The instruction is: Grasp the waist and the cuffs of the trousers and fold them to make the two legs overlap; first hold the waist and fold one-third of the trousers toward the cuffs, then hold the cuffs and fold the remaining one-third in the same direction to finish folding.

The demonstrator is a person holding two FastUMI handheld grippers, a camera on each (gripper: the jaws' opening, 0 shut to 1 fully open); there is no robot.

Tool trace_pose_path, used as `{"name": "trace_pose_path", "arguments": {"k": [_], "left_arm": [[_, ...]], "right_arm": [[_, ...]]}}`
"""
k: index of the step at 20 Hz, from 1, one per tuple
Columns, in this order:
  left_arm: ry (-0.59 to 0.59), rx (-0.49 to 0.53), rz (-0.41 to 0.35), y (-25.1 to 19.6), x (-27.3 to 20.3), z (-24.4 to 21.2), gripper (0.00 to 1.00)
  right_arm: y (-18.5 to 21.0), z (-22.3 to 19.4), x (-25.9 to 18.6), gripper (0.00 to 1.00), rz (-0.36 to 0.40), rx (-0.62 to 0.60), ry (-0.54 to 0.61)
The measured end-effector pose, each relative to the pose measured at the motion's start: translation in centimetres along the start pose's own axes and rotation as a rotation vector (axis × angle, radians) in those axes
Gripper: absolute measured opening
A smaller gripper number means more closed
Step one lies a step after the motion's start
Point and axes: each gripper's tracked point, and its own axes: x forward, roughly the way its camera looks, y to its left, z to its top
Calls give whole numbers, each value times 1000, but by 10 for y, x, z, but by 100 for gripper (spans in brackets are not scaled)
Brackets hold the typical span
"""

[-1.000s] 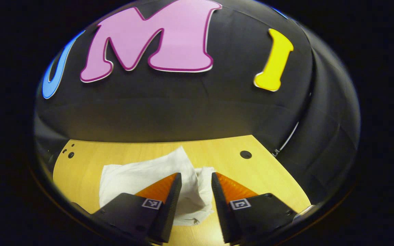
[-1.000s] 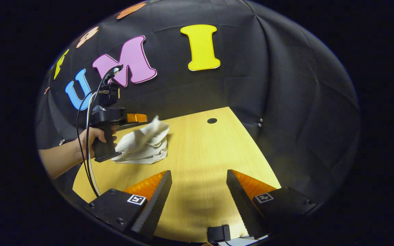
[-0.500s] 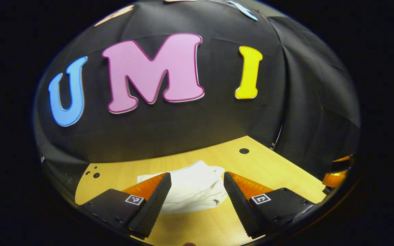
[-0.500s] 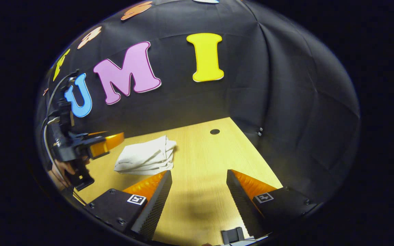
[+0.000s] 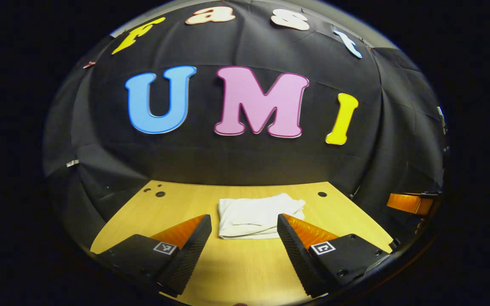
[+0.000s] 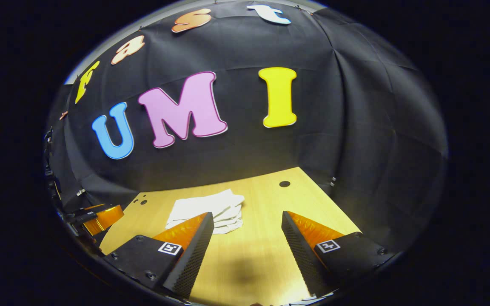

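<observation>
The white trousers (image 5: 257,214) lie folded into a small flat bundle on the wooden table (image 5: 236,267), toward its far edge. My left gripper (image 5: 244,221) is open, held back above the table on the near side of the bundle, with nothing between its fingers. In the right gripper view the trousers (image 6: 209,208) sit just beyond the left finger. My right gripper (image 6: 248,219) is open too, over bare table to the right of the bundle. The left gripper (image 6: 100,216) appears at the far left edge of that view, and the right gripper (image 5: 411,202) at the right edge of the left gripper view.
The table (image 6: 262,255) has a round cable hole (image 6: 284,184) near its far right corner and small holes (image 5: 160,194) near the far left. Black cloth closes in the booth behind and on both sides.
My left gripper has let go of the trousers and drawn back and up; the bundle now lies flat. The right gripper has also pulled back and tilted upward.
</observation>
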Motion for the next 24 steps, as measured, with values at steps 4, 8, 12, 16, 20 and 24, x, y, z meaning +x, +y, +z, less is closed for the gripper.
{"name": "trace_pose_path", "arguments": {"k": [4,8,12,16,20,24], "left_arm": [[-4,-21,36,31,-30,-19,96],[25,-45,17,24,-62,-39,96],[43,-31,-17,21,-79,-50,96],[53,-39,-31,22,-89,-54,96],[63,-44,-42,17,-93,-58,96],[82,-22,-61,7,-94,-66,96]], "right_arm": [[34,-10,-24,98,9,-27,-42],[60,-42,-43,98,18,-39,-18],[69,-69,-56,98,16,-39,27],[74,-74,-67,98,23,-53,35],[72,-74,-76,98,20,-61,31],[70,-79,-82,98,17,-57,43]]}}
